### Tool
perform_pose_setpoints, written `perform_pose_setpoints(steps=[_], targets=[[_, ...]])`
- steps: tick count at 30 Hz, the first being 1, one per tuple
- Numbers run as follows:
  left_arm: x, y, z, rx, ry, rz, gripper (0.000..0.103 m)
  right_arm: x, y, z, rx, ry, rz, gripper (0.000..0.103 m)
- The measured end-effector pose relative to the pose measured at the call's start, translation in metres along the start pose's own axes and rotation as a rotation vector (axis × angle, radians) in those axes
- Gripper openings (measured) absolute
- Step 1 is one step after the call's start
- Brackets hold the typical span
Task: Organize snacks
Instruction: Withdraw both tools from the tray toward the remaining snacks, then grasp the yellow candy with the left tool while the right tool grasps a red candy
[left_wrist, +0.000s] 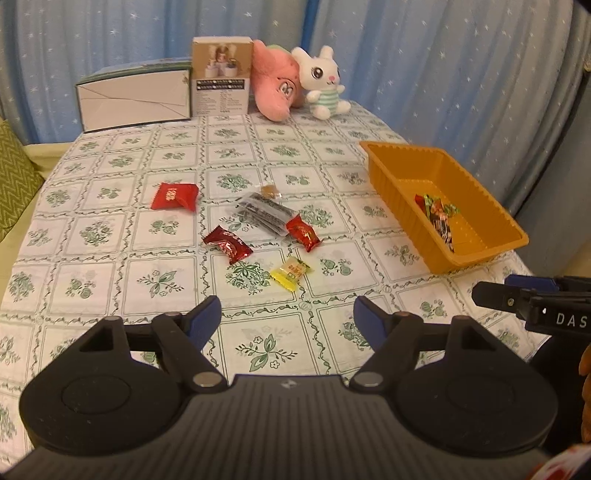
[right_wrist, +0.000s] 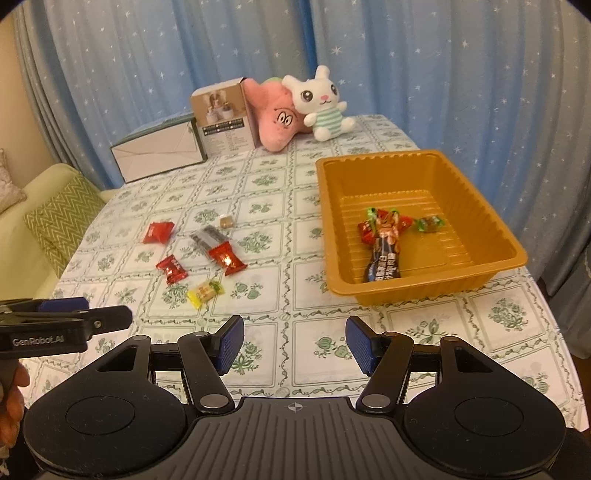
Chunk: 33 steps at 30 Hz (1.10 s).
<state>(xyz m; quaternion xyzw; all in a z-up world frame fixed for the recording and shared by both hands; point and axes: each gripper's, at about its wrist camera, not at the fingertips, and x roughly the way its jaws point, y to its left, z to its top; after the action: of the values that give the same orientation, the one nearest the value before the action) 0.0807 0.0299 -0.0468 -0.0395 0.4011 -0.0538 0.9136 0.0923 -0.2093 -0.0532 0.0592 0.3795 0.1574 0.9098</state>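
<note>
Near the middle of the bench (left_wrist: 110, 229) lay the loose snacks: a yellow candy (left_wrist: 290, 272) nearest the left gripper (left_wrist: 287, 319), at its twelve o'clock, with two dark red candies (left_wrist: 227, 245) (left_wrist: 303, 232), a clear sachet (left_wrist: 264, 216) and a red packet (left_wrist: 174, 196) beyond. All looked light, crinkly and slippery, so a pinch across the padded middle seemed safer than at the twisted ends. At two o'clock stood the orange tray (right_wrist: 476, 280), already holding a few wrapped sweets (right_wrist: 384, 236). Both sets of jaws were spread with nothing between them; the right gripper (right_wrist: 294, 343) hung above bare cloth. Two boxes (left_wrist: 135, 99) (left_wrist: 221, 75) and plush toys (left_wrist: 323, 83) lined the far edge, well apart. Nothing blocked the yellow candy, though one red candy touched the sachet.
</note>
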Motion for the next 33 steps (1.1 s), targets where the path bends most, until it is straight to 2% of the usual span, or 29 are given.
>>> perform_pose_setpoints(steps=[8, 16, 20, 29, 33], targets=[[0.037, 0.0, 0.006, 0.079, 0.037, -0.027, 0.067, 0.028, -0.002, -0.005, -0.009, 0.028, 0.009, 0.061], [0.079, 0.004, 0.012, 0.162, 0.059, -0.069, 0.054, 0.055, -0.003, -0.009, -0.019, 0.057, 0.023, 0.061], [0.098, 0.004, 0.014, 0.211, 0.065, -0.072, 0.045, 0.067, -0.004, -0.01, -0.012, 0.078, 0.023, 0.061], [0.134, 0.0, 0.026, 0.272, 0.067, -0.107, 0.038, 0.086, 0.0, -0.012, -0.015, 0.108, 0.031, 0.061], [0.143, -0.001, 0.027, 0.292, 0.085, -0.111, 0.027, 0.092, 0.001, -0.01, -0.014, 0.112, 0.037, 0.061]])
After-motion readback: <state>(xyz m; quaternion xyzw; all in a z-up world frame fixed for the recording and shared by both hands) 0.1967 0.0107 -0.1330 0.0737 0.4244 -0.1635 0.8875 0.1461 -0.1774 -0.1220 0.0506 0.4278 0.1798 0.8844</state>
